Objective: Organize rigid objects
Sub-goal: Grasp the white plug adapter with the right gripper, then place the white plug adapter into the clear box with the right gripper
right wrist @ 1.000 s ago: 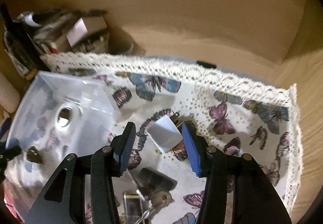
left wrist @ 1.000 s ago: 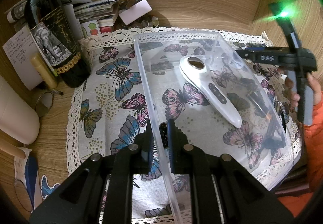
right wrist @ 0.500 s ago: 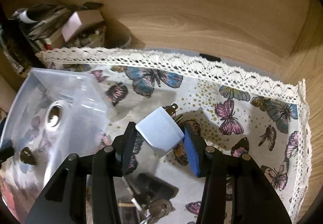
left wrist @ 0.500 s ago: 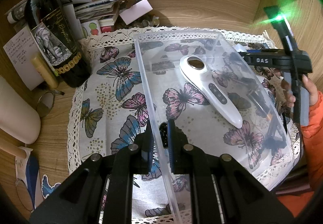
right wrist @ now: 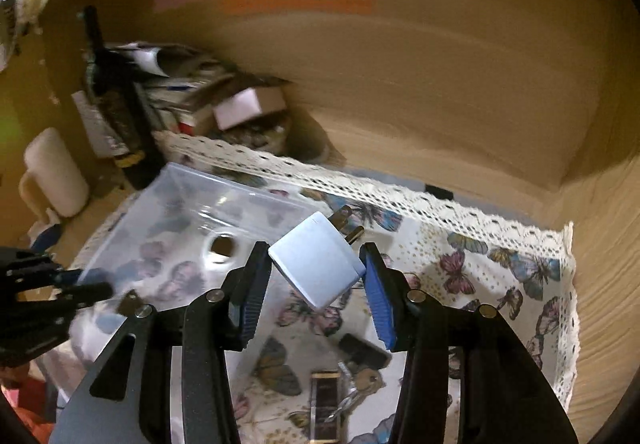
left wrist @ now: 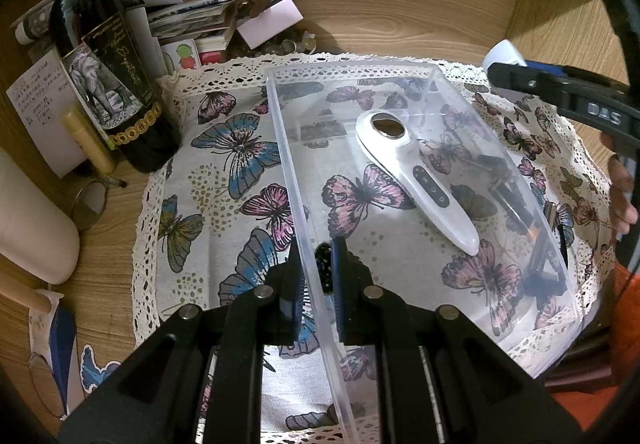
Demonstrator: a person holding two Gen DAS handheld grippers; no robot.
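Observation:
My left gripper (left wrist: 316,268) is shut on the near wall of a clear plastic box (left wrist: 296,180) that stands on a butterfly-print cloth (left wrist: 224,148). A white handheld device (left wrist: 416,176) lies inside the box. My right gripper (right wrist: 316,276) is shut on a white plug adapter (right wrist: 316,264) with two metal prongs and holds it in the air beside the box (right wrist: 192,204). In the left wrist view the right gripper (left wrist: 520,78) shows at the far right with the adapter (left wrist: 502,54) at its tip.
A dark wine bottle (left wrist: 104,76), stacked papers and small boxes (left wrist: 192,20) stand at the back left. A white mug (left wrist: 32,220) is at the left. Keys (right wrist: 360,384) and a dark flat item (right wrist: 324,404) lie on the cloth right of the box.
My right gripper has closed on the plug adapter, lifted it off the cloth and carried it up and toward the box. My left gripper has kept its hold on the box wall.

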